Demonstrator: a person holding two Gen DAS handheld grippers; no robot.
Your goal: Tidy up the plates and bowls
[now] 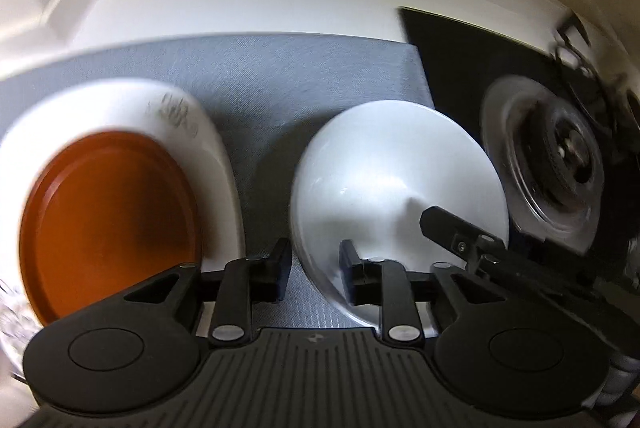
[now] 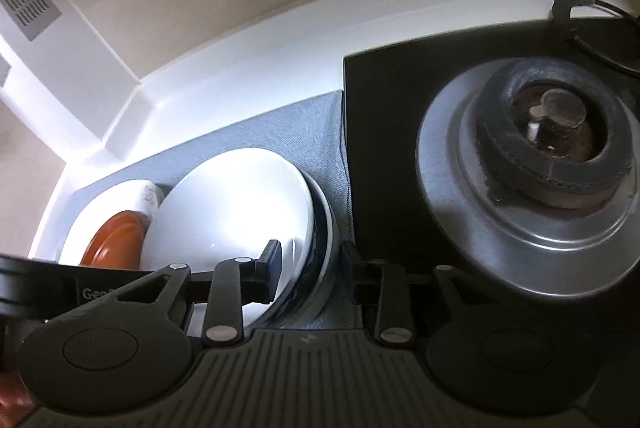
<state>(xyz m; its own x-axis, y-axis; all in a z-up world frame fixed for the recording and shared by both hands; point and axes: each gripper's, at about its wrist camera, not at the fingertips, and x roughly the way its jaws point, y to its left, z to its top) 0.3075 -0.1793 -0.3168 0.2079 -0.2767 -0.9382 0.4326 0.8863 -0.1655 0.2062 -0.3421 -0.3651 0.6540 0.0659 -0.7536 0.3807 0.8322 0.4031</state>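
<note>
Left wrist view: a grey woven mat (image 1: 304, 76) covers the white tabletop (image 1: 240, 12), which meets a cream wall at the top of the picture. On the mat at left sits a wide white ceramic plate (image 1: 216, 164) with a faint dark mark near its far rim, and a round orange-brown plate (image 1: 108, 224) lies on it. To the right, well apart from that pair, stands a white bowl (image 1: 400, 180) with smooth glossy walls. The left hand-held gripper (image 1: 314, 270) points steeply down with its jaws partly open, straddling the bowl's near-left rim: one finger on the mat outside, the other inside the bowl; pads not visibly pressing. The right hand-held gripper (image 1: 444, 224) reaches in from the right over the bowl's right edge. Beyond it is a black stovetop (image 1: 448, 68) with a silver ring burner (image 1: 544, 156), blurred. Right wrist view: same corner, with a slatted vent (image 2: 28, 0) high at left on the wall. The white bowl (image 2: 232, 204) shows a dark blue outer wall, just beside the stovetop (image 2: 384, 148) edge; the white plate (image 2: 116, 200) and orange-brown plate (image 2: 116, 240) lie behind it to the left. The right hand-held gripper (image 2: 310, 262) is partly open across the bowl's right rim, left finger inside, right finger outside over the mat (image 2: 320, 132); contact cannot be told. The burner (image 2: 532, 164) fills the right side.
</note>
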